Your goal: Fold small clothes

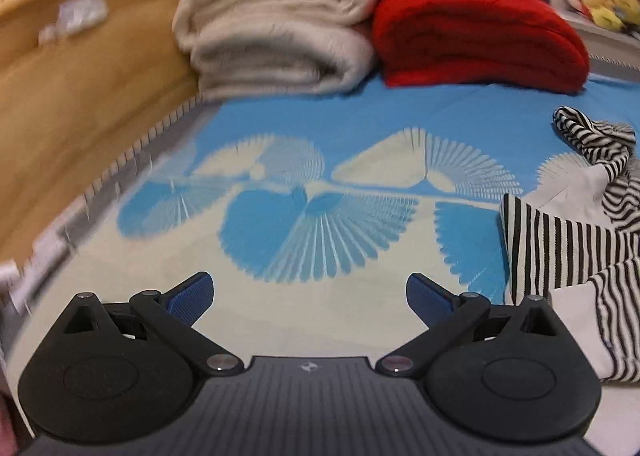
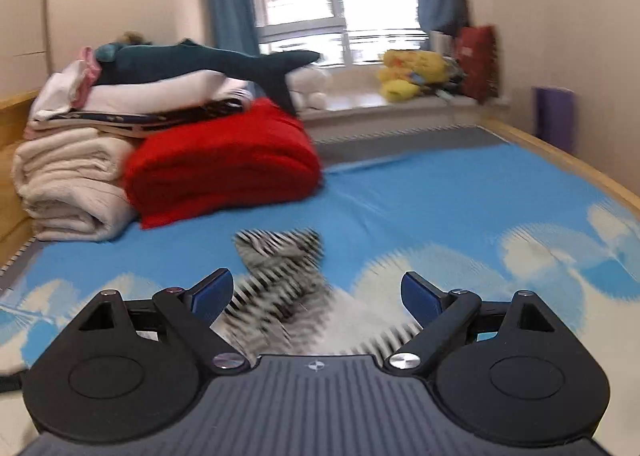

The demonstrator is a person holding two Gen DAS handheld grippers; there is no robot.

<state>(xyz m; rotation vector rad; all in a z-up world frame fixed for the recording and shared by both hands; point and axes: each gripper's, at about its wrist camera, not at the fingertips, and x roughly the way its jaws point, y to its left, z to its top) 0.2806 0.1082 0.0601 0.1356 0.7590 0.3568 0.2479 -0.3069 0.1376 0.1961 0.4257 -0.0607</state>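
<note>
My left gripper [image 1: 308, 296] has its blue ribbed fingers [image 1: 191, 298] spread wide, with nothing between them; only the bed sheet [image 1: 312, 127] shows in the gap. The striped garment [image 1: 568, 240] lies at about three o'clock from this gripper, crumpled, soft knit in black and white bands with a plain white panel, untouched by the fingers.

My right gripper [image 2: 317, 296] is just as wide open and holds nothing. The same striped garment [image 2: 280, 280] sits below and just ahead of it, at twelve o'clock, blurred, a rumpled heap on the sheet; I cannot tell whether it brushes the fingers [image 2: 420, 296].

The sheet is smooth blue cloth printed with pale fan-shaped pleated patterns. Further out at eleven o'clock in the right view sits a thick red blanket [image 2: 224, 159], folded and plush, beside a fluffy cream blanket [image 2: 68, 191] rolled in fat layers. Folded bedding and a dark teal shark plush [image 2: 208, 59] are stacked on top. A wooden bed frame [image 1: 80, 87] runs along the left side. Beyond the bed is a window [image 2: 340, 3] with blue curtains, and yellow plush toys [image 2: 412, 75] rest on its sill.
</note>
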